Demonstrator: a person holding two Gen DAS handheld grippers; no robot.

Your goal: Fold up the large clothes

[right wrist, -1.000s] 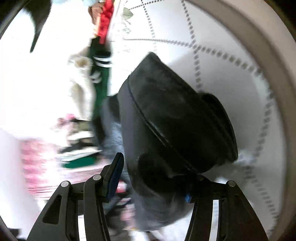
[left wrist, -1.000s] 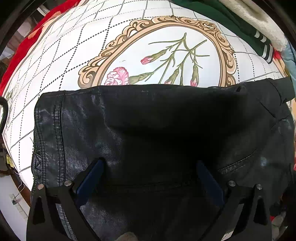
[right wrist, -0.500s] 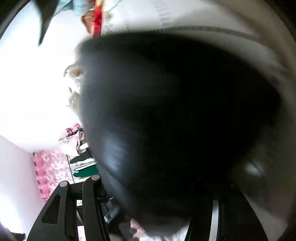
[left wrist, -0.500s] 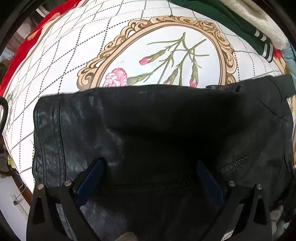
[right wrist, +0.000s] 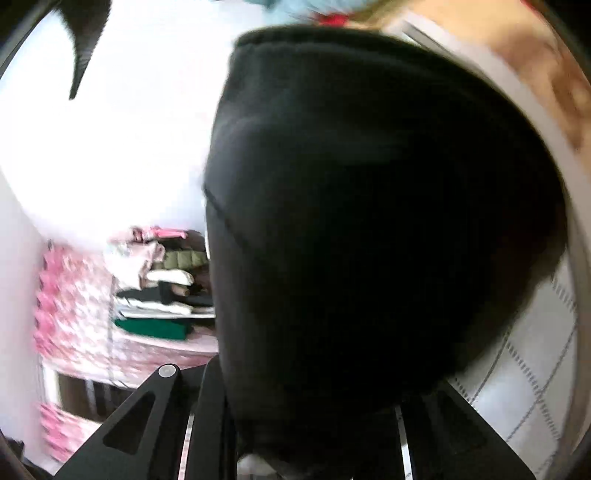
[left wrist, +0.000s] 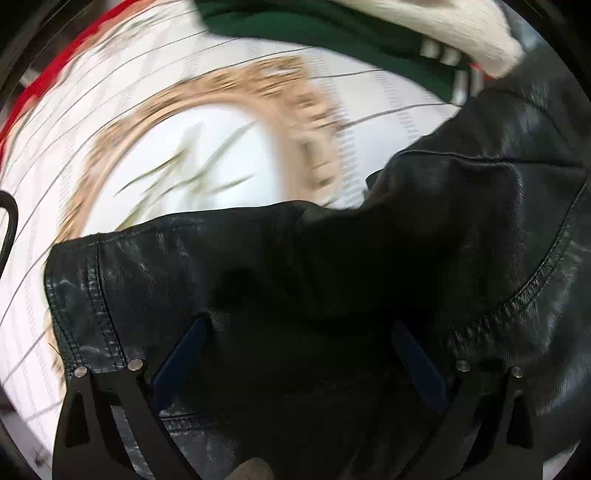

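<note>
Through your left wrist camera, the black leather jacket [left wrist: 332, 295] fills the lower half and runs up toward 2 o'clock; it is glossy and creased, with a double-stitched hem at 9 o'clock and a curved stitched seam at 4 o'clock. Your left tool [left wrist: 299, 354] stands wide, its two blue pads apart, resting over the leather with nothing pinched between them. The jacket lies on a white bedspread [left wrist: 229, 147] printed with a dotted grid and a tan oval frame around green stems (all smeared by motion). At 12 o'clock a green garment [left wrist: 332, 29] with white stripes lies on the spread, and a cream fleecy one [left wrist: 461, 26] sits at 1 o'clock, touching the jacket's upper edge. A red edge [left wrist: 55, 70] shows at 10 o'clock.

Through your right wrist camera, a dark fold of the same jacket [right wrist: 369, 221] bulges across the centre and right, matte black in shadow, with one seam line at 9 o'clock of the bulge. Your right tool [right wrist: 314, 424] has just been closing, and its fingers sit tight against the fabric that runs down between them, so it grips the jacket. At 4 o'clock the gridded spread [right wrist: 528, 387] shows again. At 8 o'clock a shelf holds a pile of folded clothes [right wrist: 166, 288], green, white and pink among them, beside a pink patterned cloth [right wrist: 70, 314]. The wall at 10 o'clock is blown out white.
</note>
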